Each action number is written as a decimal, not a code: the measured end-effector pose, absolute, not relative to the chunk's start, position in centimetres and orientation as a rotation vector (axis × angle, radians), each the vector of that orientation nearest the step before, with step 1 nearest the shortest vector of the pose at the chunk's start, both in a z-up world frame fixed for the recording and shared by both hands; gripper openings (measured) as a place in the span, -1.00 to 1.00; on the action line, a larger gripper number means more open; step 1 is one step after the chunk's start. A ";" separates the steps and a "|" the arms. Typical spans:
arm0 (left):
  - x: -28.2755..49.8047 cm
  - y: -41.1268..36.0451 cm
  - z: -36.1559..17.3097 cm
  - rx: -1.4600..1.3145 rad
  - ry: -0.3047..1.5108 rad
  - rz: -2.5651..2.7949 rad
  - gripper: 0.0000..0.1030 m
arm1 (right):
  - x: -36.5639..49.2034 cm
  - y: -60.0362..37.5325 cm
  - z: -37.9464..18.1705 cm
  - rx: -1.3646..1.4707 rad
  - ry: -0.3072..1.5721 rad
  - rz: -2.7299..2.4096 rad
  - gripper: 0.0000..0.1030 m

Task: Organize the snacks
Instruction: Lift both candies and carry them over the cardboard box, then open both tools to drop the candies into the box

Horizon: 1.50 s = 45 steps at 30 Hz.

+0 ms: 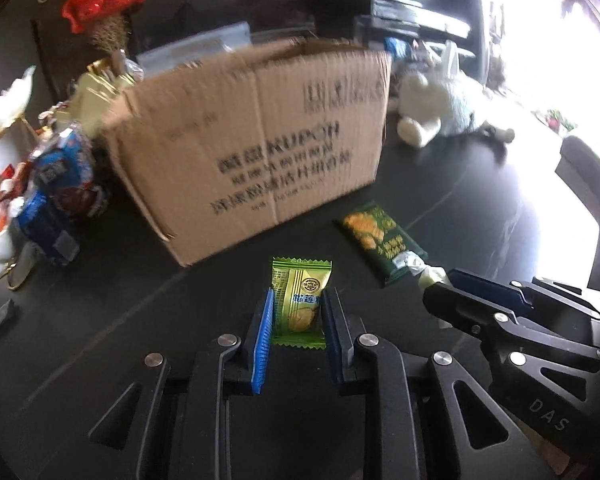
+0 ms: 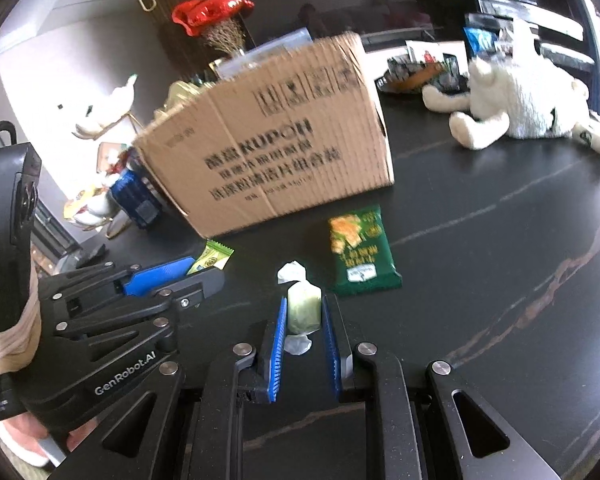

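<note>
On the dark tabletop [image 1: 460,200], near centre: left tool [image 1: 297,312], blue pads closed to the width of a light-green snack packet [image 1: 300,300], touching both its side edges; packet flat on the surface. Just right of it: right tool [image 2: 303,314], narrowed around a pale-green wrapped candy [image 2: 303,306], pads against its sides, twisted white ends sticking out near and far. Beyond the candy, slightly right: dark-green snack bag [image 2: 360,252] lying flat, apart from both tools. Farther back, centre: open cardboard box [image 1: 256,140] with black print, flaps up. Left of the box: heap of blue and mixed wrappers [image 1: 56,184]. Far right: white plush toy [image 2: 512,108] slumped on the surface. Far left, behind the box: red foil decoration [image 2: 212,12].
</note>
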State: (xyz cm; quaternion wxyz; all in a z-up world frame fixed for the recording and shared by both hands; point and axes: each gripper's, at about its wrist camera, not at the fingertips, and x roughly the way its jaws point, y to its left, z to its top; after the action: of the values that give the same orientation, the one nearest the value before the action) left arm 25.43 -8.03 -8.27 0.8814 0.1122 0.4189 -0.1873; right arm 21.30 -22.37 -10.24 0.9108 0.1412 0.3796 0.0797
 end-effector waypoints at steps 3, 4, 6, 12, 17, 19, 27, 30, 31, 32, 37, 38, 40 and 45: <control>24.6 -7.4 -6.5 0.196 0.845 -0.389 -0.52 | 20.7 -22.0 -8.5 0.273 0.748 0.169 -0.63; 24.5 -7.3 -6.0 0.191 0.836 -0.388 -0.52 | 20.4 -21.8 -7.8 0.269 0.733 0.172 -0.63; 24.0 -7.1 -4.9 0.183 0.812 -0.384 -0.52 | 20.1 -21.6 -6.8 0.257 0.714 0.174 -0.63; 23.3 -5.8 -1.2 0.156 0.740 -0.362 -0.52 | 19.6 -21.0 -3.3 0.214 0.650 0.179 -0.63; 23.2 -5.3 1.3 0.140 0.682 -0.356 -0.52 | 20.0 -20.6 -0.3 0.177 0.596 0.180 -0.63; 23.6 -4.9 2.2 0.134 0.665 -0.354 -0.52 | 20.5 -20.5 0.8 0.160 0.579 0.181 -0.63; 27.2 -4.0 6.1 0.084 0.645 -0.341 -0.52 | 25.0 -19.9 4.1 0.120 0.589 0.209 -0.63; 28.8 -4.1 6.7 0.093 0.649 -0.336 -0.52 | 26.8 -19.7 5.1 0.091 0.601 0.208 -0.63; 29.1 -4.1 6.8 0.097 0.652 -0.339 -0.52 | 27.4 -19.6 5.3 0.076 0.605 0.209 -0.63; 29.7 -4.2 6.9 0.103 0.655 -0.340 -0.52 | 28.0 -19.6 5.4 0.066 0.611 0.206 -0.63; 32.5 -4.3 6.7 0.095 0.690 -0.337 -0.53 | 30.7 -19.4 6.1 0.035 0.635 0.202 -0.63; 33.1 -4.2 6.6 0.087 0.698 -0.334 -0.53 | 31.3 -19.4 6.2 0.033 0.641 0.204 -0.63; 34.3 -4.1 6.3 0.072 0.717 -0.340 -0.52 | 32.6 -19.2 6.4 0.023 0.653 0.200 -0.63; 37.5 -3.8 5.0 0.062 0.771 -0.332 -0.52 | 34.9 -18.5 6.2 -0.009 0.668 0.198 -0.63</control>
State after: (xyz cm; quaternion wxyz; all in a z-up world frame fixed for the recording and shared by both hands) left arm 37.50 -3.84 5.02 0.9127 0.0303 0.3742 -0.1613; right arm 34.88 -18.50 6.22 0.9399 -0.0046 0.3272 0.0972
